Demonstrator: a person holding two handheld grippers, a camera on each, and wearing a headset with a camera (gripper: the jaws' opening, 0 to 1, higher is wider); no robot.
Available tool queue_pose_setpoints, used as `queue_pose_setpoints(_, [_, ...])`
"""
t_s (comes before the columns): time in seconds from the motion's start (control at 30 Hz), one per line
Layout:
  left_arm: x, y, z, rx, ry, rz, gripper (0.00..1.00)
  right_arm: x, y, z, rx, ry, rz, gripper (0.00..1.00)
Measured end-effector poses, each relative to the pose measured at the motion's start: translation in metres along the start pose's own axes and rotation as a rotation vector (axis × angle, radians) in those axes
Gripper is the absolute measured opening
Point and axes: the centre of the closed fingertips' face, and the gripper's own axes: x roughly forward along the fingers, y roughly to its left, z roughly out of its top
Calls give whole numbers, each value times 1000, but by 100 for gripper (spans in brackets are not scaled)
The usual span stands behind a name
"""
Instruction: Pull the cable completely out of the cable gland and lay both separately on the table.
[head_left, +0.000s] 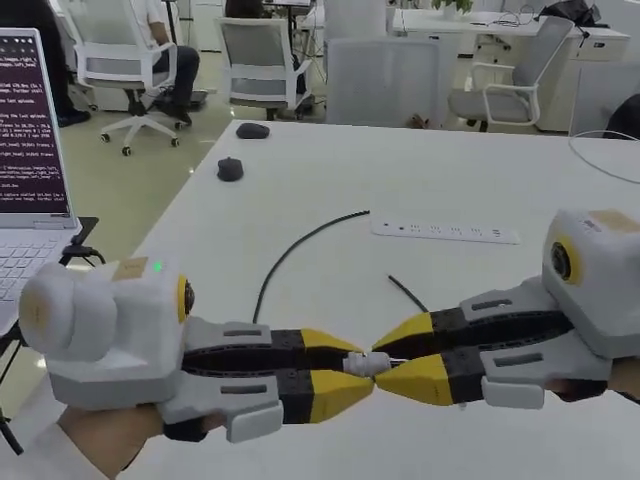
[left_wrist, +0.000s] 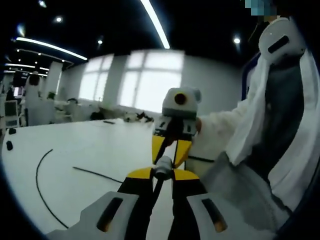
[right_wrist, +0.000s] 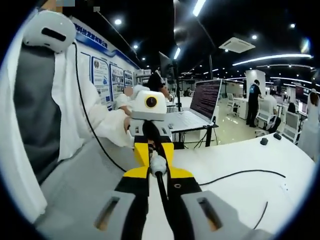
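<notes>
A small pale grey cable gland (head_left: 358, 365) sits at the meeting point of the two grippers, above the white table (head_left: 480, 150). My left gripper (head_left: 361, 369) comes in from the left and is shut on the gland (left_wrist: 162, 168). My right gripper (head_left: 388, 364) faces it tip to tip from the right, shut on the thin cable (head_left: 393, 361) that comes out of the gland. In the right gripper view the black cable (right_wrist: 162, 192) runs back between my right gripper's (right_wrist: 158, 173) jaws from the gland (right_wrist: 158, 164). A short black cable end (head_left: 405, 292) lies on the table behind the right gripper.
A long black cable (head_left: 300, 245) curves across the table toward a white power strip (head_left: 445, 232). Two dark mice (head_left: 230, 169) (head_left: 252, 130) lie farther back. An open laptop (head_left: 25, 160) stands off the table's left edge. Office chairs (head_left: 260, 60) stand beyond.
</notes>
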Motion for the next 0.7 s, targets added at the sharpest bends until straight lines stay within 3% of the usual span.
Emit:
queue_pose_setpoints(0.13, [1,0,-3,8,11,-3,13,1,-1,-4,-21,9,-3,10])
queue_pose_setpoints(0.23, [3,-2,-4,55,19,-1,14,-1,-2,-6,-2,8,-1,11])
queue_pose_setpoints(0.37, [5,-4,-1,105,8,-1,14,-3,-3,-6,76,-17,1,12])
queue_pose_setpoints(0.43, [6,-2,0,161,12,17,14,-5,-6,-6,107,-22,-4,13])
queue_pose_setpoints(0.47, [6,-3,-2,209,29,17,14,-6,-7,-4,139,-41,-8,16])
queue_pose_setpoints(0.57, [8,-4,-2,296,39,27,14,-8,-8,1,347,-92,27,33])
queue_pose_setpoints(0.7, [9,-6,-4,368,51,32,15,-10,-13,-4,465,-111,38,29])
